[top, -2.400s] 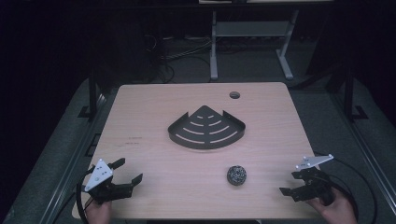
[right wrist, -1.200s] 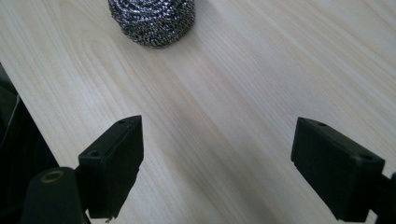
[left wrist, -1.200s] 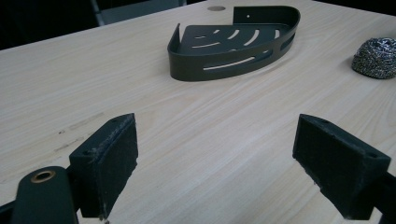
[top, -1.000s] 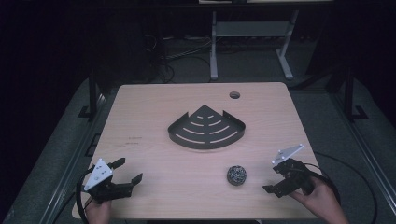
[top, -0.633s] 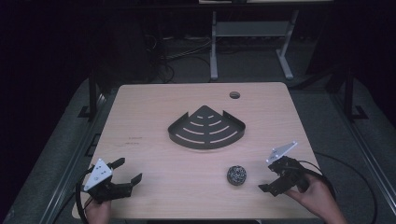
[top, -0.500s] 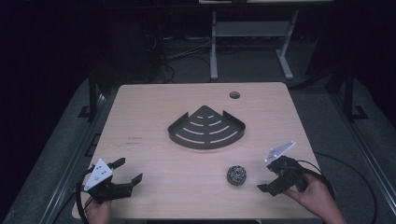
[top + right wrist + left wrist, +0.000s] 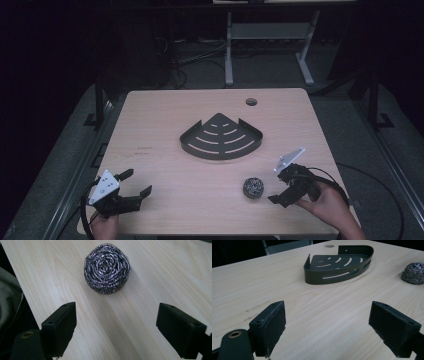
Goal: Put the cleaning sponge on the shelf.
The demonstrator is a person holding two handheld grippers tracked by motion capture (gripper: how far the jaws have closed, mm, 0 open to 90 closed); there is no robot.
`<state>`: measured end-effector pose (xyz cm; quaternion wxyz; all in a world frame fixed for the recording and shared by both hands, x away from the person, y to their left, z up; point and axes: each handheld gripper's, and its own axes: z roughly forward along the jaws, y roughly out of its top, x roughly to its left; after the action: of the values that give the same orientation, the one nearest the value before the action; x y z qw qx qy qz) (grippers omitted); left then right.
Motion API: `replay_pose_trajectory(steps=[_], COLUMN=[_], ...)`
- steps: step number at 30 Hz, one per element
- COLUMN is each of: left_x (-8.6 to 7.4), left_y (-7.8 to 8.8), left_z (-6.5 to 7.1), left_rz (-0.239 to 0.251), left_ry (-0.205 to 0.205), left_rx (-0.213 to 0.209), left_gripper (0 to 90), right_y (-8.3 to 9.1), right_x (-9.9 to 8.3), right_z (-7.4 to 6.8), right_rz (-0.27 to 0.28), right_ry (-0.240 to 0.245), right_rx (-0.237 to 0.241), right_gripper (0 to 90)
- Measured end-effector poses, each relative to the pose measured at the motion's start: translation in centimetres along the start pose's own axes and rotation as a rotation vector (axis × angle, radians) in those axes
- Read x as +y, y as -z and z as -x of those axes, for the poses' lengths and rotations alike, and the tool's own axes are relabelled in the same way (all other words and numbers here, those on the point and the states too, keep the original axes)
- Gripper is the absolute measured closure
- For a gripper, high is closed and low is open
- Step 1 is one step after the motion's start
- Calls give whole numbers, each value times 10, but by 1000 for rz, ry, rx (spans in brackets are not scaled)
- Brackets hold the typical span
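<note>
A steel-wool scrubber (image 7: 253, 187) lies on the wooden table (image 7: 165, 120), near the front right. My right gripper (image 7: 276, 187) sits just to its right, jaws open and pointing at it, nothing between them. In the right gripper view the scrubber (image 7: 107, 267) lies a short way beyond the open gripper (image 7: 116, 327), apart from both pads. A black slotted corner basket (image 7: 221, 137) rests mid-table. My left gripper (image 7: 139, 181) rests open and holding nothing at the front left. Its own view has the gripper (image 7: 327, 327) facing the basket (image 7: 337, 263) and the scrubber (image 7: 413, 273).
A round cable hole (image 7: 251, 102) sits near the table's far edge. Behind the table stands a metal frame (image 7: 265, 32) on a dark floor. The table's front edge (image 7: 17, 282) runs close to the scrubber in the right gripper view. Cables trail from both grippers.
My right gripper has moved left from the table's right edge up to the scrubber, still open. The left gripper, basket and scrubber have stayed put.
</note>
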<state>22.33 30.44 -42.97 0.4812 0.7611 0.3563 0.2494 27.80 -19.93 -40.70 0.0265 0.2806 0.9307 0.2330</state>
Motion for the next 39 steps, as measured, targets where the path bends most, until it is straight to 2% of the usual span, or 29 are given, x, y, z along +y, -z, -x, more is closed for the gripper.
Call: replay_pose_trajectory(steps=[13,39], left_x=[1,2], left_y=[2,3], left_z=[0,-1], left_rz=[9,17], left_ry=[1,4], left_rx=[1,0], left_gripper=[135,135], right_y=[-15,-51], right_x=[21,47], right_z=[-2,-1], right_rz=[-39,-118], right_ry=[45,75], right_rx=[18,78], right_gripper=[158,158])
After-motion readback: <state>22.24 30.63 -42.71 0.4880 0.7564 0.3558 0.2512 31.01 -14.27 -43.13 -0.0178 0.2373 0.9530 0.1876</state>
